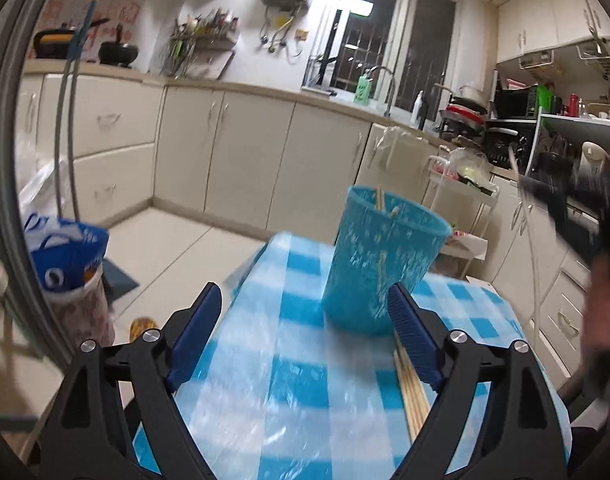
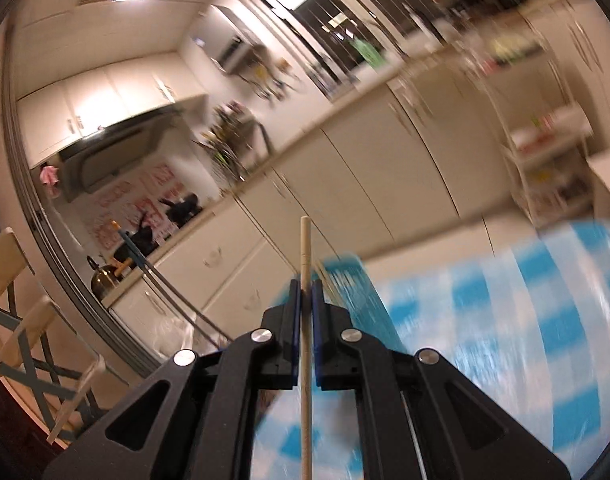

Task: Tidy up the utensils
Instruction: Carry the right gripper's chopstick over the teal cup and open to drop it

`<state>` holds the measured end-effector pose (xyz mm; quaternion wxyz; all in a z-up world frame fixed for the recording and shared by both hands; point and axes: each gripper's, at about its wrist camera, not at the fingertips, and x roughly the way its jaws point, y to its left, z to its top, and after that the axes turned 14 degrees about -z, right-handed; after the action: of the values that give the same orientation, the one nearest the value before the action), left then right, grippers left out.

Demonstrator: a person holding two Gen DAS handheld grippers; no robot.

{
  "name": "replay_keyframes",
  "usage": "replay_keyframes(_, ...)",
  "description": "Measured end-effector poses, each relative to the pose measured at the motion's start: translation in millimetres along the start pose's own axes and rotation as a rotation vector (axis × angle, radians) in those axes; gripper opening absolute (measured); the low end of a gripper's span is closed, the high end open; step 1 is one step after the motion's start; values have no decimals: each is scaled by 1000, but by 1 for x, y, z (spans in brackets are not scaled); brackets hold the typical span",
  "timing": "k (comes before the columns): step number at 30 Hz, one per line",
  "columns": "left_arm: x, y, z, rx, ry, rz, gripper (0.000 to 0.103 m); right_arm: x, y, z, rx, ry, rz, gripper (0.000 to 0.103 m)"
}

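Our left gripper (image 1: 305, 324) gapes empty over loose wooden chopsticks (image 1: 411, 396) beside the half-filled blue plastic cup (image 1: 381, 264); right gripper (image 2: 306, 300) pinches one pale chopstick (image 2: 305, 320).

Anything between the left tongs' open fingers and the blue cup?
Left wrist view: only bare checked tablecloth between the left tongs and blue cup; loose chopsticks lie under the right-hand finger.

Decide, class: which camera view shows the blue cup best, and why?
The left wrist view: the blue cup stands whole on the checked tablecloth, chopsticks inside. The right wrist view gives only a blurred blue sliver behind its gripper.
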<state>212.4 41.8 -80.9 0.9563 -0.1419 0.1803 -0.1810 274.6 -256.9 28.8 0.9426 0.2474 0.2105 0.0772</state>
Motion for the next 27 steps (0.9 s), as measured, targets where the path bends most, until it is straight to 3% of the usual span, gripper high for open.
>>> replay_keyframes(5, -7, 7, -7, -48, 1, -2, 81, 35, 41, 42, -103, -127, -31, 6)
replay_keyframes(10, -12, 5, -6, -51, -8, -21, 81, 93, 70, 53, -206, -211, -157, 6)
replay_keyframes(16, -17, 0, -10, -48, -1, -40, 84, 149, 72, 28, -285, -124, -273, 6)
replay_keyframes(19, -18, 1, -13, -64, 8, -44, 84, 153, 72, 15, -326, -85, -286, 6)
replay_keyframes(21, -20, 1, -14, -70, 15, -45, 84, 150, 67, 8, -336, -57, -282, 7)
replay_keyframes(24, -26, -3, -13, -70, 21, -50, 84, 131, 61, -3, -333, -30, -272, 18)
replay_keyframes(27, -34, -9, -10, -62, 32, -58, 88, 90, 51, -16, -302, -13, -253, 26)
